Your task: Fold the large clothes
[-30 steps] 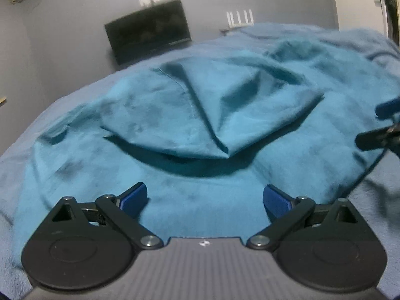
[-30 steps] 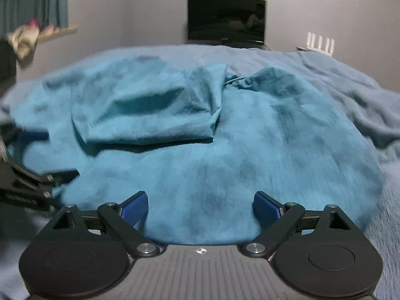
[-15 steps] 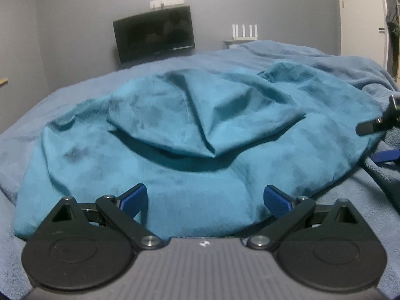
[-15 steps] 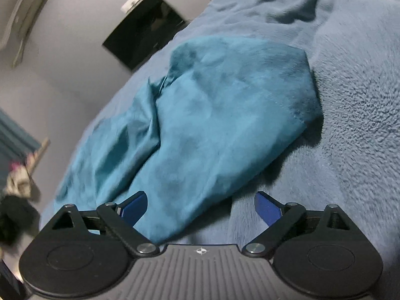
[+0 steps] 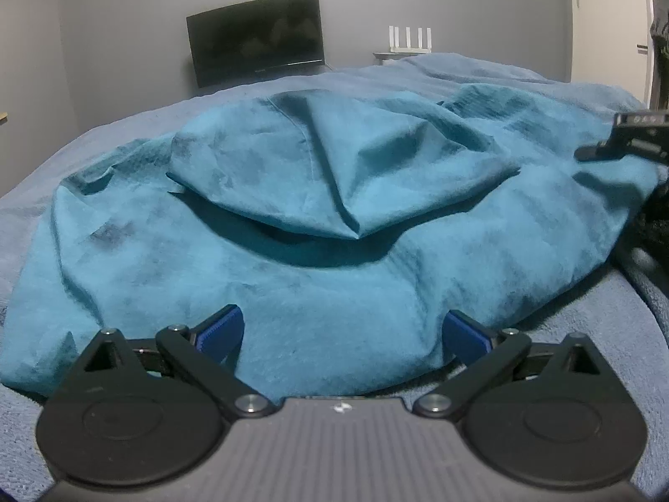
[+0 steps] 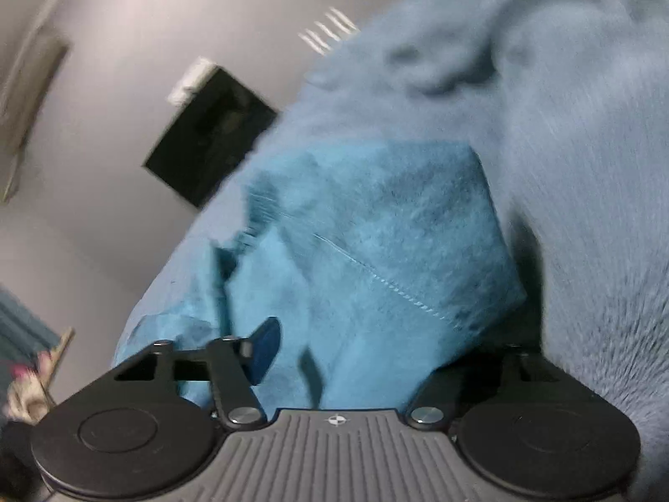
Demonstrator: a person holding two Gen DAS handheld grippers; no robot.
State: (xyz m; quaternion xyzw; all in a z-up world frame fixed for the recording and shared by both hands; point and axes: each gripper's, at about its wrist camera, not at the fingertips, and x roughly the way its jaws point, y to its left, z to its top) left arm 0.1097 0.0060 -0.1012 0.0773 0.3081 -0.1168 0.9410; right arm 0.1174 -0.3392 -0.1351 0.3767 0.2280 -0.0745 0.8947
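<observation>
A large teal garment point(image 5: 334, 226) lies spread on the grey-blue blanket point(image 5: 606, 334), with one part folded over its middle. My left gripper point(image 5: 343, 334) is open at the garment's near hem, low over the bed. My right gripper point(image 6: 355, 351) is rolled sideways at the garment's right edge point(image 6: 376, 276), jaws open, with the cloth edge between them; its right finger is hidden under the fabric. The right gripper also shows at the right edge of the left wrist view point(image 5: 627, 138).
A dark monitor point(image 5: 255, 37) and a white router point(image 5: 407, 39) stand against the grey wall beyond the bed. The blanket bunches up at the back right point(image 6: 564, 83). A dark object point(image 5: 652, 230) lies at the bed's right side.
My right gripper has swung to the garment's right edge, rolled sideways and pushed onto the cloth. My left gripper has dropped lower toward the near hem.
</observation>
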